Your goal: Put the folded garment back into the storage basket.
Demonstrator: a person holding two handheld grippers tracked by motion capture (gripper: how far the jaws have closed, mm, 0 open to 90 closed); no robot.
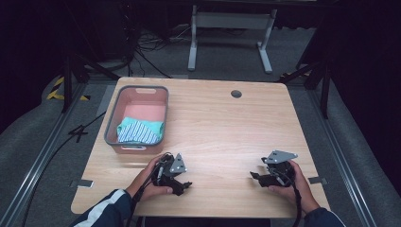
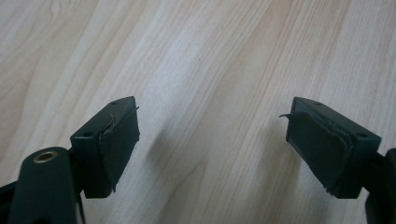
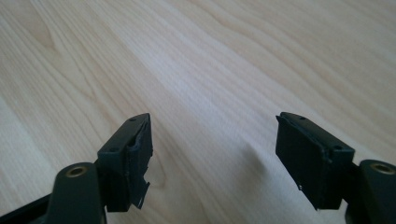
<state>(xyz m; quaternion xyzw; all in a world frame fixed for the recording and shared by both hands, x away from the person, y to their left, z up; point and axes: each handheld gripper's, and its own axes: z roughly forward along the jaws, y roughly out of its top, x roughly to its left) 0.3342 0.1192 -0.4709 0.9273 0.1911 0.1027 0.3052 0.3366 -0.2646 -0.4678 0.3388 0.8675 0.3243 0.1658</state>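
Both hand-held grippers sit low over the pale wooden table (image 1: 222,127) near the bottom of the frame, jaws spread wide and empty, bare wood showing between the pads in each gripper view. Up and to the left stands the grey-rimmed pink plastic basket (image 1: 111,124), its long axis running from the near edge toward the back of the frame. Inside its near end lies the folded teal-and-white striped cloth (image 1: 140,130). The left gripper (image 1: 182,185) is just below and right of the basket, much the nearer; the right gripper (image 1: 257,177) is well apart at lower right. Any reach for the cloth looks likeliest from the left hand (image 1: 150,178), moving up-frame and leftward.
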